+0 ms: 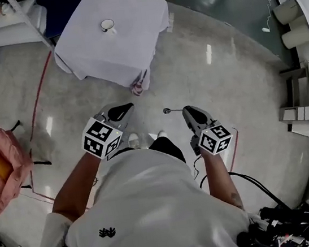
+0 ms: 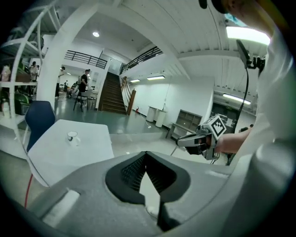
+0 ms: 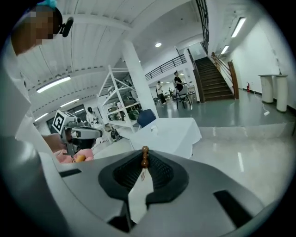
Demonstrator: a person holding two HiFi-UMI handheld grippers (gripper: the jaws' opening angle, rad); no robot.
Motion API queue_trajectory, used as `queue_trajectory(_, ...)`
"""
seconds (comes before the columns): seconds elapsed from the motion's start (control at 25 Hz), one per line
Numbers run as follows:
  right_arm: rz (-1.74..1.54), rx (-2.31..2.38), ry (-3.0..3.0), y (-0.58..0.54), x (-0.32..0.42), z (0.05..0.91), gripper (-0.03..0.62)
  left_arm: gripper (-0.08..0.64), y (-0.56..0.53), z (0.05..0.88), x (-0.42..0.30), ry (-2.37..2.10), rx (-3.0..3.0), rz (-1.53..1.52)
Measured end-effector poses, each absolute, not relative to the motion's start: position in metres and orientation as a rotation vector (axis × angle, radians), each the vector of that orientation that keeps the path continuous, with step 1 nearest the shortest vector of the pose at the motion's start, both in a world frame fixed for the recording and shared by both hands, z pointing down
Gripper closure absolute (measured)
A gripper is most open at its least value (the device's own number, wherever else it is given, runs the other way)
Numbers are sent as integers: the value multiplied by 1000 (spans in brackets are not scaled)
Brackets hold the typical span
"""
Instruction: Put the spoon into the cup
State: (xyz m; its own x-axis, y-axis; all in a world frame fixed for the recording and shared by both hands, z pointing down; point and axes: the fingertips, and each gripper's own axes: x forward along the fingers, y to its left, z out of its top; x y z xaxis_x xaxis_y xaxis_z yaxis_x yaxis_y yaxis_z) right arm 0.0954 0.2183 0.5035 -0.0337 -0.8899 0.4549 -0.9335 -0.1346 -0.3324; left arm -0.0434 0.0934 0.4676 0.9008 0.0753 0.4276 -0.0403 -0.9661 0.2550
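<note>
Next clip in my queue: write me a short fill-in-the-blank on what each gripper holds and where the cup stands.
1. The right gripper is shut on the ___.
2. The cup stands on a table draped in a ___ cloth.
3. The left gripper has its jaws together and holds ___.

Missing words: spoon; white; nothing

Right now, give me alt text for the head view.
The right gripper is shut on the spoon, the left gripper shut and empty, both over the floor. Ahead stands a white-clothed table with the cup on it.
</note>
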Motion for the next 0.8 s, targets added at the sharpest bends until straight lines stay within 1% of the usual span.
queue_trajectory(0.12,885,1998,-2124,161,97,500,549,549,57,465,-61,-144,2792,633)
queue_trajectory(0.28,828,1829,-2256,82,106,494,549,549,13,460,-84,-414,2716,540)
queue_trajectory(0.44,808,1728,-2346,8,123,502,549,549,-24,467,-95,-583,2664,533)
queue_trajectory(0.56,825,1636,-2413,-55,141,501,549,549,-53,460,-89,-700,2637,520)
queue_trajectory(0.8,783,1471,-2489,-176,180,487,549,549,-114,442,-56,-866,2556,506)
